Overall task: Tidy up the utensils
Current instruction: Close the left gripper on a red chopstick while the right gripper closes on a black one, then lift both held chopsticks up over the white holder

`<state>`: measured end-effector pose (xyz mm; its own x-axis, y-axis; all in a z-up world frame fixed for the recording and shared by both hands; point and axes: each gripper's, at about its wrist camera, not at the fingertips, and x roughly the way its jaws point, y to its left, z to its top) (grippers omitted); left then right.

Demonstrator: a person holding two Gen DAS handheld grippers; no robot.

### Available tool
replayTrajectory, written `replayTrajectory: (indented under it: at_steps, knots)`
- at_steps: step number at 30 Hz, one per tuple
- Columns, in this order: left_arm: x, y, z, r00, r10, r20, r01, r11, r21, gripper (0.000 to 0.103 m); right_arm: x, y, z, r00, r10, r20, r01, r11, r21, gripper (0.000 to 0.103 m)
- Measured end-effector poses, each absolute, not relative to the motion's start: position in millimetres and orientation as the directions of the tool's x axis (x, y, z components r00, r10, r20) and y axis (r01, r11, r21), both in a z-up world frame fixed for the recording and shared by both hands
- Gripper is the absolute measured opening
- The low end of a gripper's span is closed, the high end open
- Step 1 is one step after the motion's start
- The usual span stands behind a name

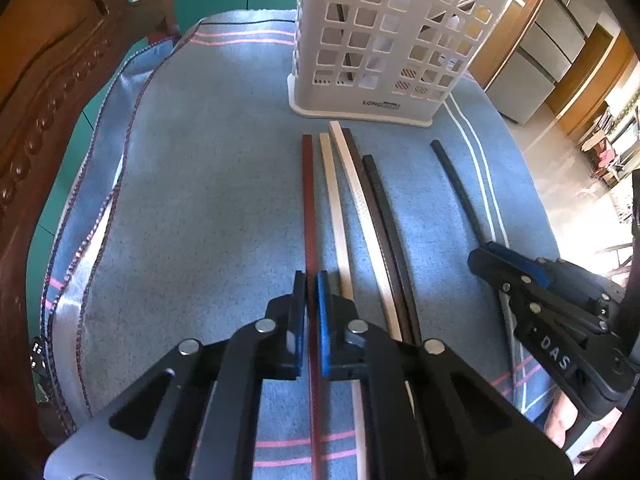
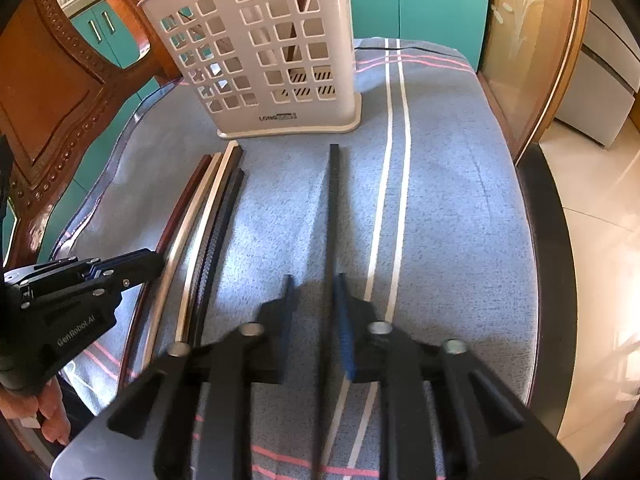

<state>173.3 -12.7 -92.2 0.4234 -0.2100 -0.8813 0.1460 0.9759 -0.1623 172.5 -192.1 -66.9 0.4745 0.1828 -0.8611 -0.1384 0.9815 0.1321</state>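
A white lattice utensil holder point(image 1: 360, 40) point(image 2: 280, 120) stands upright at the far end of a blue cloth. In front of it several chopsticks lie side by side, pointing at it. My left gripper point(image 1: 311, 282) point(image 2: 158, 260) is shut on the near part of the red-brown chopstick point(image 1: 308, 200) point(image 2: 180, 208), the leftmost of the row. A single black chopstick point(image 1: 456, 184) point(image 2: 332, 200) lies apart to the right. It runs between the blurred fingers of my right gripper point(image 2: 314, 284) point(image 1: 484, 250), whose tips meet on it in the left wrist view.
Two pale chopsticks point(image 1: 334, 200) and two dark ones point(image 1: 378, 208) lie loose between the held pair. The blue cloth point(image 1: 200, 200) covers a small table with its dark edge point(image 2: 548, 280) at the right. A carved wooden chair point(image 1: 48, 80) stands at the left.
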Motion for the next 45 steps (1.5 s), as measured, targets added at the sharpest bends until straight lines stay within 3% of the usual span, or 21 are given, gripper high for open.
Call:
replayTrajectory:
  at_steps: [7, 10, 15, 24, 29, 39, 45]
  knots:
    - [175, 1, -94, 0.415, -0.233, -0.879, 0.128, 0.972, -0.197, 0.007, 171, -178, -65, 0.469, 0.18, -0.865, -0.187, 0.977, 0.102, 0.008]
    - [187, 4, -94, 0.411, -0.235, -0.881, 0.121, 0.972, -0.203, 0.008, 175, -177, -64, 0.47, 0.166, -0.867, -0.176, 0.98, 0.092, 0.015]
    - [221, 1, -91, 0.38, -0.228, -0.897, 0.129, 0.973, -0.192, 0.01, 196, -170, -62, 0.469, 0.097, -0.878, -0.171, 0.985, 0.017, 0.016]
    - [256, -13, -89, 0.396, -0.139, -0.908, 0.145, 0.986, -0.087, 0.014, 253, -164, -65, 0.413, 0.092, -0.906, -0.18, 0.984, 0.018, 0.018]
    - [253, -21, -84, 0.425, -0.132, -0.896, 0.118, 0.989, -0.09, 0.007, 251, -163, -64, 0.426, 0.125, -0.896, -0.199, 0.979, 0.042, 0.007]
    - [190, -27, -25, 0.571, -0.189, -0.799, 0.185, 0.978, -0.099, 0.007, 198, -198, 9, 0.595, 0.249, -0.764, -0.231, 0.964, 0.134, 0.007]
    - [130, -26, 53, 0.701, -0.264, -0.662, 0.236, 0.963, -0.133, 0.007, 157, -225, 64, 0.703, 0.291, -0.649, -0.215, 0.957, 0.197, 0.007]
